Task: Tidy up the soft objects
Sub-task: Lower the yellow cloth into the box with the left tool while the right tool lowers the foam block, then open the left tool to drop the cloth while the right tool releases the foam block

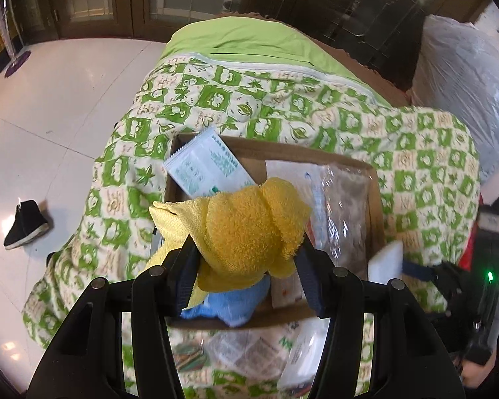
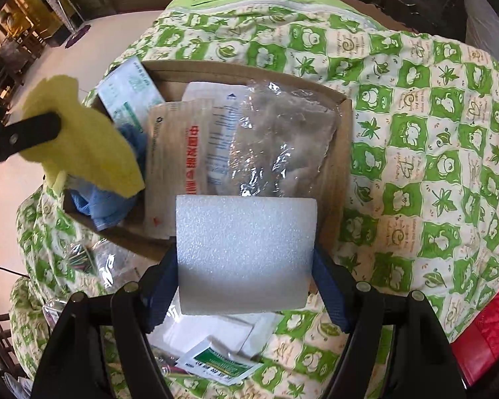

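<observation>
My left gripper [image 1: 246, 252] is shut on a yellow towel [image 1: 246, 229] and holds it over the near left part of an open cardboard box [image 1: 377, 206]. The towel also shows in the right wrist view [image 2: 83, 146]. A blue cloth [image 1: 229, 306] lies in the box under it, also in the right wrist view [image 2: 106, 202]. My right gripper [image 2: 246, 262] is shut on a white foam block [image 2: 246, 249], held above the box's near edge [image 2: 344, 153]. The block shows in the left wrist view [image 1: 386, 261]. The box holds several flat plastic and paper packets [image 2: 282, 139].
The box sits on a green and white patterned quilt [image 2: 432, 166] on a bed. Loose packets [image 2: 223, 365] and clear bags [image 1: 236, 352] lie on the quilt near me. A white tiled floor [image 1: 66, 106] with a black shoe [image 1: 25, 224] is to the left.
</observation>
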`<state>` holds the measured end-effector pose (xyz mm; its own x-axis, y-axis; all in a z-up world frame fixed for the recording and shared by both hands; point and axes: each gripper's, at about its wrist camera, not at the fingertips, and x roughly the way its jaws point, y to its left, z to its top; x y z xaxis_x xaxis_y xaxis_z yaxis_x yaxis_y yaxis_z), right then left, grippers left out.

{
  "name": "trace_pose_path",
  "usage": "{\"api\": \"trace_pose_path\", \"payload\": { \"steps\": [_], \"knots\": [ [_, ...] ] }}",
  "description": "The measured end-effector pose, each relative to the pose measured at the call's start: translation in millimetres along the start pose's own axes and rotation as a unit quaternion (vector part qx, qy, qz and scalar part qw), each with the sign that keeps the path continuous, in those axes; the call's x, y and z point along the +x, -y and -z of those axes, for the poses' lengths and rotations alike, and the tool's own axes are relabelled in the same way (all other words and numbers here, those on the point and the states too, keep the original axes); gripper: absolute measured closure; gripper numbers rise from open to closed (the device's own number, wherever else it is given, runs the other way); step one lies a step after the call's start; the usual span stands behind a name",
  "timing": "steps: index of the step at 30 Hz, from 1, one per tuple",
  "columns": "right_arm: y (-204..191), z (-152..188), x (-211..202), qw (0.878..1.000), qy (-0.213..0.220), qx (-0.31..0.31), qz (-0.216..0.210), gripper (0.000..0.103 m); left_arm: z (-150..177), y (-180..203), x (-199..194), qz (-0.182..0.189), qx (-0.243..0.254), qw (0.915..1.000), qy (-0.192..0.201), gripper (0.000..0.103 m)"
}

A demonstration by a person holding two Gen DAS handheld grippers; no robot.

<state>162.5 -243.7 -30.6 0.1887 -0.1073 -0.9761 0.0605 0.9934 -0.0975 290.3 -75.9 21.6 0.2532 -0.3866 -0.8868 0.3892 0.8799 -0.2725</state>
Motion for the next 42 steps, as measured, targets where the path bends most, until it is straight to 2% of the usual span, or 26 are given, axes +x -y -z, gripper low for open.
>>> {"api": "trace_pose_path", "payload": {
  "steps": [6,11,21,26,31,33,34,37,42],
  "knots": [
    [5.4,-7.9,11.5,1.0,0.001,0.004,0.003,0.028,-11.3,-16.9,37.5,0.007,-0.047,0.9988,-0.011,0.049],
    [3.7,-14.7,24.5,1.0,-0.001,-0.002,0.011,0.028,-14.9,-26.3,54.1,-0.001,-0.064,0.998,0.001,0.049],
    [0.1,-37.3,54.8,0.999,-0.009,0.005,0.031,0.028,-14.2,-10.6,62.4,-0.041,-0.006,0.999,0.015,0.049],
    [0.9,-72.6,58.0,0.999,-0.002,0.019,0.027,0.027,-11.3,-9.7,58.3,-0.046,0.008,0.9988,0.017,0.045],
    [-9.9,-106.9,72.6,0.999,-0.014,0.04,0.021,0.027,-10.0,-4.4,58.3,-0.058,0.025,0.9979,0.017,0.041],
    [-14.7,-113.0,79.4,0.999,-0.016,0.043,0.026,0.027,-9.7,-1.3,59.1,-0.06,0.033,0.9975,0.015,0.036],
    [-16.8,-114.7,82.6,0.998,-0.017,0.044,0.029,0.026,-9.2,0.4,58.8,-0.063,0.037,0.9972,0.015,0.03],
    [-22.4,-116.7,87.4,0.998,-0.017,0.056,0.026,0.025,-8.4,2.3,55.6,-0.068,0.042,0.9966,0.022,0.03],
    [2.0,-101.7,81.7,0.996,-0.011,0.089,-0.006,0.022,-3.9,-0.4,41.3,-0.059,0.031,0.9973,0.03,0.03]
  ]
}}
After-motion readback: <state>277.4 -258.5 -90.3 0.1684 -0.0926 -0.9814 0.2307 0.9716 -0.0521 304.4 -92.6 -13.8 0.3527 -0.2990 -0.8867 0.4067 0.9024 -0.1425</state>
